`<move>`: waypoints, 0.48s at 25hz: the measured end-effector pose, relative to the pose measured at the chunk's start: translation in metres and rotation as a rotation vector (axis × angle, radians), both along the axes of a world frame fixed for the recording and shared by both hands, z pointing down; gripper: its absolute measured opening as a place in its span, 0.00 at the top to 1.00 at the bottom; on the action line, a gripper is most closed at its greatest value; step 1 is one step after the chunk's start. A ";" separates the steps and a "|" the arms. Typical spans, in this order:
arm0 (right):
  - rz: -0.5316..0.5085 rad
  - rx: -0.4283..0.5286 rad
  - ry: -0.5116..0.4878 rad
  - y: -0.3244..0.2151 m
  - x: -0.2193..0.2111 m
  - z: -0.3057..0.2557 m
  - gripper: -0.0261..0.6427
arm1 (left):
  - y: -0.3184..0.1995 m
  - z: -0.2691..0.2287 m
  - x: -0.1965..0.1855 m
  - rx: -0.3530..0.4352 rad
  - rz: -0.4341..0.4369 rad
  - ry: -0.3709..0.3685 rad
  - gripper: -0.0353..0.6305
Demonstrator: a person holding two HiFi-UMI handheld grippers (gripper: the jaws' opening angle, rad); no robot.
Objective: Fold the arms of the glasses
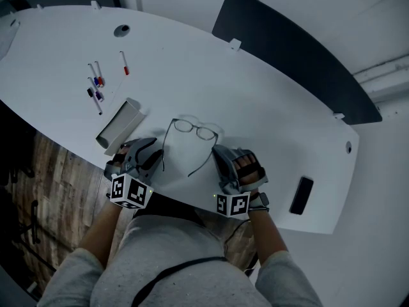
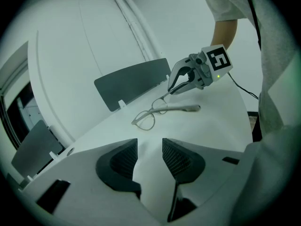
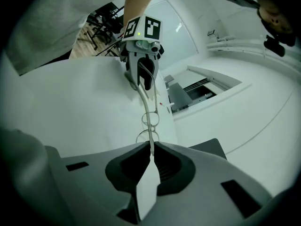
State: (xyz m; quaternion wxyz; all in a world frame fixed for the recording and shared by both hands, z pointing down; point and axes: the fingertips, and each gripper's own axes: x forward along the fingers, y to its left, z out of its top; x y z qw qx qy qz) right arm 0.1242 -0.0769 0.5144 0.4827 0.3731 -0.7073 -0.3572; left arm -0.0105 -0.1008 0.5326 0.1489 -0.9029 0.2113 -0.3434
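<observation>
Thin-framed glasses [image 1: 192, 129] lie lenses-away on the white table [image 1: 268, 107], both arms spread toward me. My right gripper [image 1: 220, 153] is at the glasses' right arm; in the right gripper view it [image 3: 151, 149] is shut on that thin arm [image 3: 151, 134], whose pale flat tip runs back between the fingers. My left gripper [image 1: 152, 151] sits beside the left arm [image 1: 163, 152]. In the left gripper view its jaws [image 2: 149, 149] are open with only table between the pads; the glasses [image 2: 151, 115] and right gripper [image 2: 173, 89] lie beyond.
A grey open box [image 1: 120, 126] stands just left of my left gripper, with several markers [image 1: 96, 85] behind it. A black phone [image 1: 301, 195] lies at the right near the table's front edge. A dark panel [image 1: 294, 50] borders the far side.
</observation>
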 end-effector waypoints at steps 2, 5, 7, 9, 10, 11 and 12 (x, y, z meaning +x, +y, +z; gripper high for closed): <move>-0.011 -0.016 -0.052 0.001 -0.002 -0.005 0.91 | -0.003 -0.002 -0.002 0.002 -0.013 0.008 0.70; -0.034 -0.049 -0.120 0.005 -0.006 -0.010 0.91 | -0.006 -0.007 -0.004 -0.002 -0.031 0.030 0.70; -0.051 -0.081 -0.166 0.008 -0.010 -0.011 0.91 | -0.007 -0.011 -0.003 -0.006 -0.036 0.053 0.70; -0.059 -0.116 -0.210 0.012 -0.012 -0.013 0.91 | -0.006 -0.016 0.000 -0.002 -0.025 0.071 0.70; -0.063 -0.131 -0.223 0.013 -0.014 -0.013 0.91 | -0.005 -0.018 0.001 0.005 -0.015 0.077 0.70; -0.069 -0.145 -0.231 0.014 -0.015 -0.013 0.91 | -0.004 -0.021 0.003 0.013 -0.004 0.082 0.70; -0.075 -0.160 -0.240 0.015 -0.017 -0.013 0.91 | -0.003 -0.023 0.004 0.019 0.005 0.088 0.70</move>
